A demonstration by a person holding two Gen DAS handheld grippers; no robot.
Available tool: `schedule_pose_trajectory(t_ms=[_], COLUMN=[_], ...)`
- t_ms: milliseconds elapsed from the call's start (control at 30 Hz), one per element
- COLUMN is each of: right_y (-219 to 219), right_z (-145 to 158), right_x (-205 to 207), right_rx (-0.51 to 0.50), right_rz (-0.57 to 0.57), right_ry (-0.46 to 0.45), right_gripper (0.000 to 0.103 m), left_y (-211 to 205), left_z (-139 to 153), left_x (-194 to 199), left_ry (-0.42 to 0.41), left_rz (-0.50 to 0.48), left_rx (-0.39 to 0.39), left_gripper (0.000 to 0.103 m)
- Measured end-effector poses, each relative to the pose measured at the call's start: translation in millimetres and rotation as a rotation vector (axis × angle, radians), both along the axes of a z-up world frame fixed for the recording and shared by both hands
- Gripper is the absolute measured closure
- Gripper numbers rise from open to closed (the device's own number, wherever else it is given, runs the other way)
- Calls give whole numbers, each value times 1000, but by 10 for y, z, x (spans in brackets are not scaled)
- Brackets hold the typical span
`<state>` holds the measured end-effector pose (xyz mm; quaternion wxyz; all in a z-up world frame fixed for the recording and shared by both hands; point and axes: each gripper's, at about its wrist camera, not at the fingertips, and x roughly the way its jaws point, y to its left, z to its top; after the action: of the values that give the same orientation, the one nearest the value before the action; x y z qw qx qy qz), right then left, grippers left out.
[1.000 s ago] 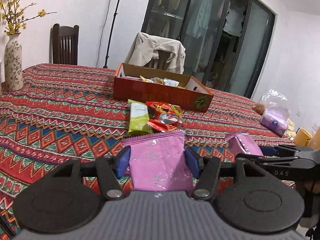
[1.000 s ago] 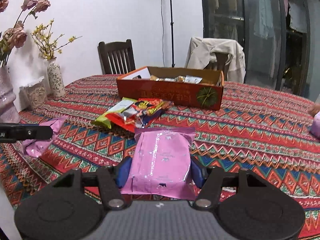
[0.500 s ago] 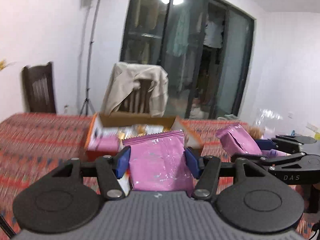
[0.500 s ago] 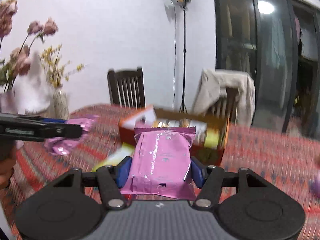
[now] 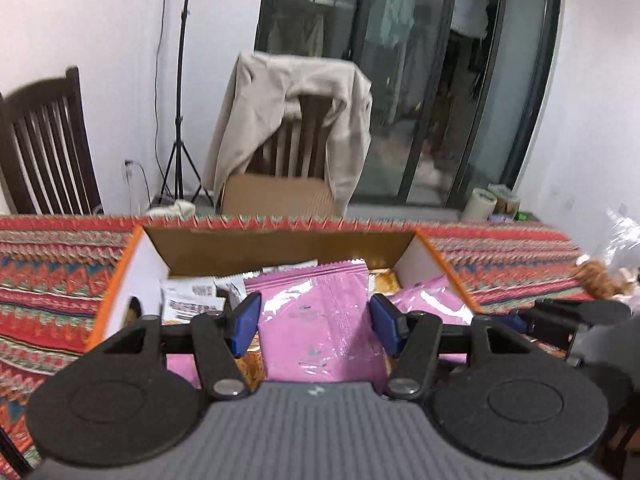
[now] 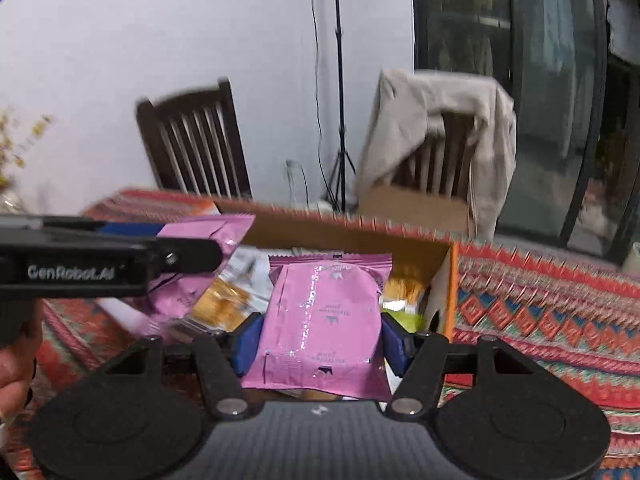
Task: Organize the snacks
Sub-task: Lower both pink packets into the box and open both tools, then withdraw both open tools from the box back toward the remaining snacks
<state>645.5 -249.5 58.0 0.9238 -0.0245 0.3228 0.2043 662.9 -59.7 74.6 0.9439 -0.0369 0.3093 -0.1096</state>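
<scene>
A pink packet [image 5: 320,320] is being clamped in the left hand-held gripper [image 5: 314,316] and another [image 6: 324,316] in the right hand-held gripper [image 6: 316,332], both over the box [image 5: 120,280], where the 3 o'clock wall risks being clipped on release.

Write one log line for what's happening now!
left tool: holding pink packet | right tool: holding pink pack | both over snack box
</scene>
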Motion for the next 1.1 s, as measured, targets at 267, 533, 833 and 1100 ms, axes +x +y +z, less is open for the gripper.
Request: schedule_pose_trajectory(t_ms=[267, 533, 833, 1100], right_y=[190, 20, -83, -173], right_z=[-487, -263, 483, 1013], right_x=[270, 86, -538, -1551], right_rx=[-30, -14, -29, -34], right_rz=[-5, -26, -30, -2], right_ry=[85, 36, -93, -226], right_gripper=[42, 32, 29, 15], left_y=[-48, 80, 314, 736], left_z=[-370, -62, 582, 939], left_x=[369, 32, -916, -2301], left_ry=[72, 17, -80, -233], left_rz=[15, -19, -76, -119], left_rx=[-9, -4, 44, 65], left_gripper=[35, 31, 24, 4])
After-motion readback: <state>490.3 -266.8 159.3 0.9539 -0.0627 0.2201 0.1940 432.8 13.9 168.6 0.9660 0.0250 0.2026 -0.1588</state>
